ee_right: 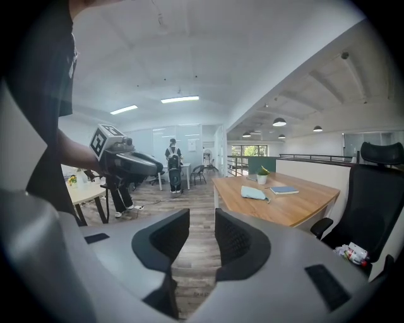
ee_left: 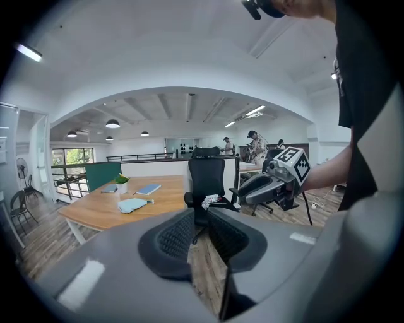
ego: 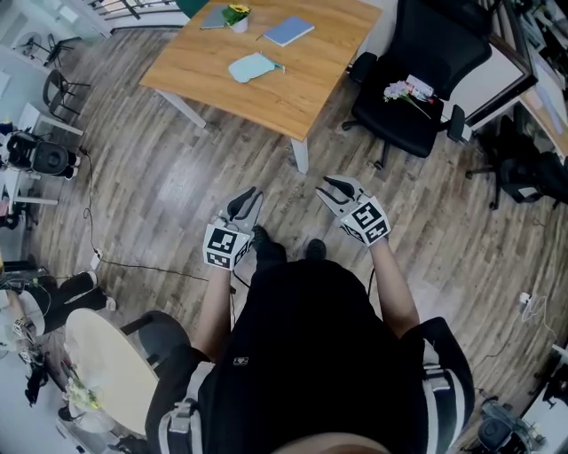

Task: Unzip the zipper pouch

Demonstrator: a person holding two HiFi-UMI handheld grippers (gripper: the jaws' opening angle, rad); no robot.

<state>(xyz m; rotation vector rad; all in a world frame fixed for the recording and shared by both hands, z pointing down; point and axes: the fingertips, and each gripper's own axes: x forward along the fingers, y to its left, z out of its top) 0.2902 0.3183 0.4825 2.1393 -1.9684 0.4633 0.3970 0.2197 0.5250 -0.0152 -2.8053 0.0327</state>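
Note:
A light blue zipper pouch (ego: 253, 66) lies flat on the wooden table (ego: 333, 66), far ahead of both grippers. It also shows small in the left gripper view as the pouch (ee_left: 132, 204) and in the right gripper view as the pouch (ee_right: 254, 193). My left gripper (ego: 251, 197) and right gripper (ego: 331, 187) hang side by side over the wood floor in front of the person, well short of the table. The left gripper (ee_left: 200, 233) is open with only floor in the gap. The right gripper (ee_right: 202, 236) is open and empty too.
On the table are a blue notebook (ego: 288, 31) and a small potted plant (ego: 236, 16). A black office chair (ego: 417, 80) with a small bunch of flowers (ego: 404, 90) on its seat stands right of the table. A round pale table (ego: 102, 368) is at lower left. Cables lie on the floor.

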